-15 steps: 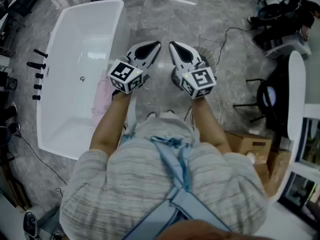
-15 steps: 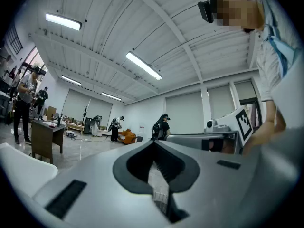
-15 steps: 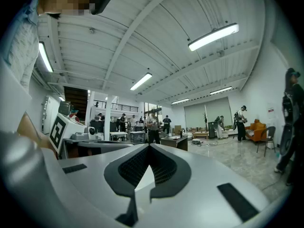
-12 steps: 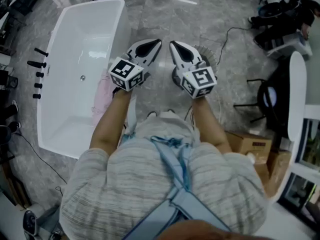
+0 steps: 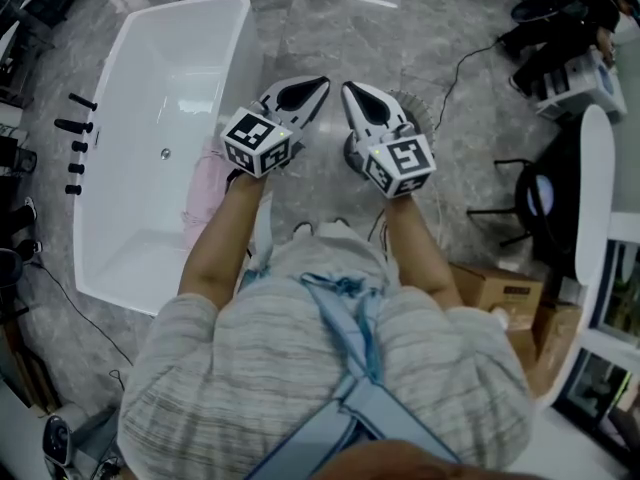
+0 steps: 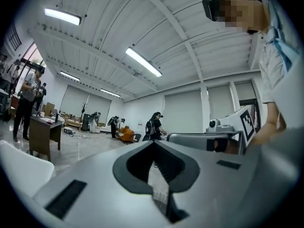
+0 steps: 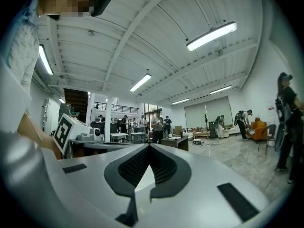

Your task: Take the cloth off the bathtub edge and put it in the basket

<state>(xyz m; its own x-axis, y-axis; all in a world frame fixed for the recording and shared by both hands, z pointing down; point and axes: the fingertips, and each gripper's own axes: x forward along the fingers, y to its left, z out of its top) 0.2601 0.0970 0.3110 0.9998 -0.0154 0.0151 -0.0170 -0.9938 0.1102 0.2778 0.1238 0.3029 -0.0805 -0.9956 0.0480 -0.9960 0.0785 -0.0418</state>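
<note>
The white bathtub (image 5: 238, 38) stands at the left in the head view. A pink cloth (image 5: 206, 184) hangs over its right edge, just below and left of my left gripper (image 5: 322, 85). That gripper is shut and holds nothing. My right gripper (image 5: 348, 90) is beside it, also shut and bare. Part of the round basket (image 5: 414, 109) shows on the floor under the right gripper. Both gripper views point up at the ceiling; the left gripper (image 6: 154, 144) and right gripper (image 7: 148, 147) show jaws pressed together, with neither cloth nor basket in sight.
Black tap fittings (image 5: 76, 152) line the tub's left side. A cable (image 5: 455, 68) runs over the grey floor at the right. A black stool (image 5: 530, 194), a white table (image 5: 596, 198) and cardboard boxes (image 5: 496, 288) stand to the right. People stand far off in the hall.
The left gripper has edged slightly to the right, closer to the right gripper. Both stay shut, and the cloth has not moved.
</note>
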